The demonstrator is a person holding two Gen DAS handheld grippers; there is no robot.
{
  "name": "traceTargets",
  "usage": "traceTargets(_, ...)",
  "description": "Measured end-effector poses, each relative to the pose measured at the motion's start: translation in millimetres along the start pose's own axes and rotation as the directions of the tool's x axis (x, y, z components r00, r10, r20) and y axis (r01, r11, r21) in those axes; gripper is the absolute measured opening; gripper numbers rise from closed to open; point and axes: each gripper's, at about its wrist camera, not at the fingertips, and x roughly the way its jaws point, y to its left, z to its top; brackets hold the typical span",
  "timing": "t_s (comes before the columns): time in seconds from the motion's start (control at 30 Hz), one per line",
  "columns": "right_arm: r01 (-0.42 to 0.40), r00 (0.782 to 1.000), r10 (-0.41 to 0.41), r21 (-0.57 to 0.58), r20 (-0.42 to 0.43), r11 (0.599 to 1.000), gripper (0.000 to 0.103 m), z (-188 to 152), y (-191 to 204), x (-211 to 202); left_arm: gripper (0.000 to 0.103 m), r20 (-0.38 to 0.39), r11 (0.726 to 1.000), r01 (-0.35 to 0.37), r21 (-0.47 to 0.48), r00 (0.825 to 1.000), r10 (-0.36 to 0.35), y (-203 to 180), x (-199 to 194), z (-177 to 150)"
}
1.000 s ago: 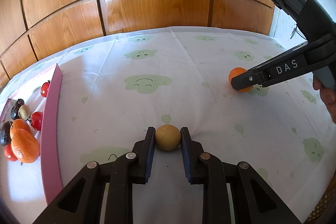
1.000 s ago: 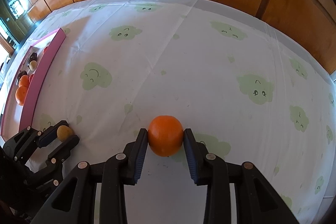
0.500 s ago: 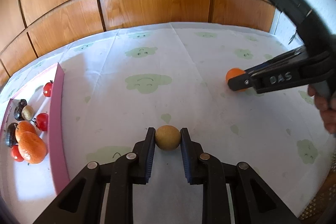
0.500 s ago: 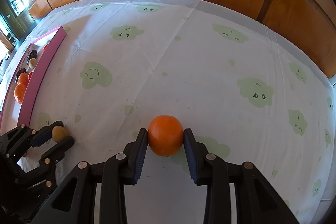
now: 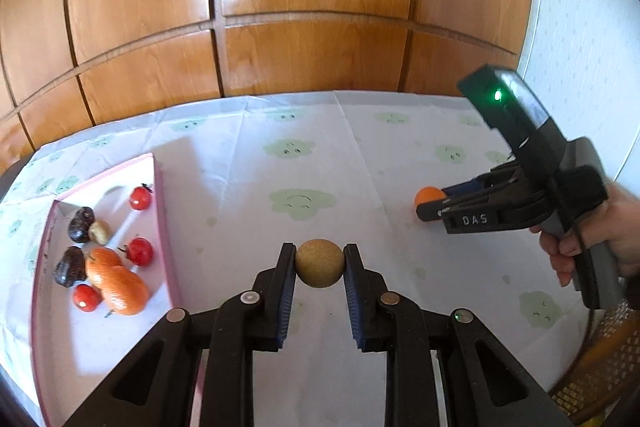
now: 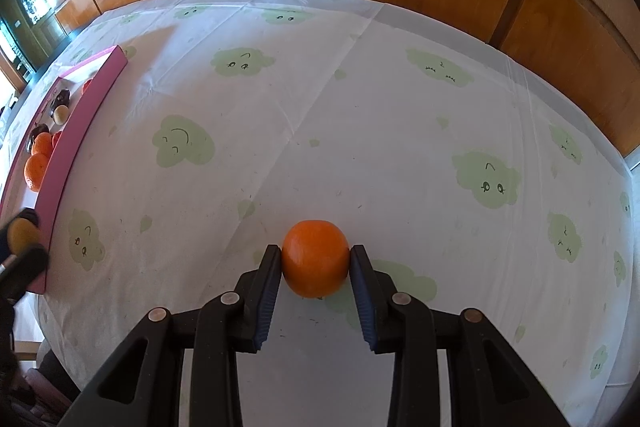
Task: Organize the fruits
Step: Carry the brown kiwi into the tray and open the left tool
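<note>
My left gripper [image 5: 320,263] is shut on a small round tan fruit [image 5: 319,263], held up off the tablecloth and just right of the pink tray [image 5: 165,227]. The same tan fruit [image 6: 22,233] shows at the far left edge of the right wrist view, between dark fingers. My right gripper [image 6: 316,259] is shut on an orange [image 6: 315,257] that rests low over the cloth; in the left wrist view that orange [image 5: 427,195] peeks out from the right gripper's [image 5: 430,205] tips, with a hand [image 5: 600,239] on its handle.
The pink tray holds several fruits: red tomatoes [image 5: 140,197], dark fruits [image 5: 81,223], oranges [image 5: 120,287] and a small tan one [image 5: 99,231]. A white tablecloth [image 6: 360,107] with green clouds covers the table. Wooden panelling [image 5: 280,7] stands behind it, and a wicker edge [image 5: 600,367] shows at right.
My left gripper has risen with the tan fruit in it, so more of the tray's inside shows. The right gripper and its orange have stayed in place.
</note>
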Motion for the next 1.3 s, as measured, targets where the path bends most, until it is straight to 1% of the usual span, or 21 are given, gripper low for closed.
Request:
traceTargets(0.13, 0.005, 1.0, -0.005, -0.006, 0.002, 1.0, 0.035, 0, 0, 0, 0.024, 0.011, 1.0, -0.011, -0.009, 1.0, 0.011, 8, -11, 2)
traceTargets(0.27, 0.008, 1.0, -0.008, -0.008, 0.005, 1.0, 0.035, -1, 0, 0, 0.024, 0.007, 0.999, -0.024, -0.033, 1.0, 0.024, 23, -20, -1)
traceTargets(0.37, 0.009, 1.0, -0.009, -0.009, 0.005, 1.0, 0.035, -1, 0, 0, 0.024, 0.001, 0.997, -0.041, -0.07, 0.999, 0.041, 43, -27, -5)
traceTargets(0.5, 0.008, 1.0, -0.008, -0.008, 0.005, 1.0, 0.035, -1, 0, 0, 0.024, 0.001, 0.985, -0.097, -0.142, 0.995, 0.098, 83, -43, -12)
traceTargets(0.57, 0.009, 1.0, -0.009, -0.009, 0.005, 1.0, 0.035, -1, 0, 0, 0.024, -0.004, 0.974, -0.128, -0.184, 0.992, 0.13, 106, -49, -16)
traceTargets(0.63, 0.01, 1.0, -0.01, -0.011, 0.005, 1.0, 0.035, 0, 1, 0, 0.024, -0.018, 0.958, -0.159, -0.238, 0.987, 0.16, 130, -53, -22)
traceTargets(0.73, 0.011, 1.0, -0.011, -0.011, 0.006, 1.0, 0.035, 0, 0, 0, 0.024, -0.05, 0.923, -0.216, -0.319, 0.976, 0.212, 166, -55, -33)
traceTargets(0.8, 0.01, 1.0, -0.01, -0.01, 0.006, 1.0, 0.035, 0, 0, 0, 0.024, -0.071, 0.903, -0.226, -0.365, 0.974, 0.215, 183, -55, -41)
traceTargets(0.87, 0.011, 1.0, -0.01, -0.011, 0.006, 1.0, 0.035, 0, 0, 0, 0.024, -0.086, 0.89, -0.23, -0.394, 0.973, 0.214, 193, -53, -46)
traceTargets(0.93, 0.012, 1.0, -0.012, -0.012, 0.006, 1.0, 0.035, 0, 0, 0, 0.024, -0.101, 0.886, -0.243, -0.395, 0.97, 0.221, 197, -49, -48)
traceTargets(1.07, 0.015, 1.0, -0.015, -0.012, 0.007, 1.0, 0.035, 0, 1, 0, 0.024, -0.133, 0.886, -0.267, -0.378, 0.963, 0.233, 199, -36, -50)
traceTargets(1.1, 0.016, 1.0, -0.016, -0.014, 0.007, 1.0, 0.035, 0, 1, 0, 0.024, -0.15, 0.885, -0.28, -0.372, 0.959, 0.24, 201, -32, -51)
traceTargets(1.17, 0.016, 1.0, -0.015, -0.012, 0.007, 1.0, 0.035, 0, 2, 0, 0.024, -0.174, 0.876, -0.306, -0.373, 0.95, 0.258, 204, -27, -52)
traceTargets(1.3, 0.019, 1.0, -0.019, -0.013, 0.006, 1.0, 0.035, 0, 2, 1, 0.024, -0.199, 0.868, -0.326, -0.374, 0.943, 0.268, 210, -16, -59)
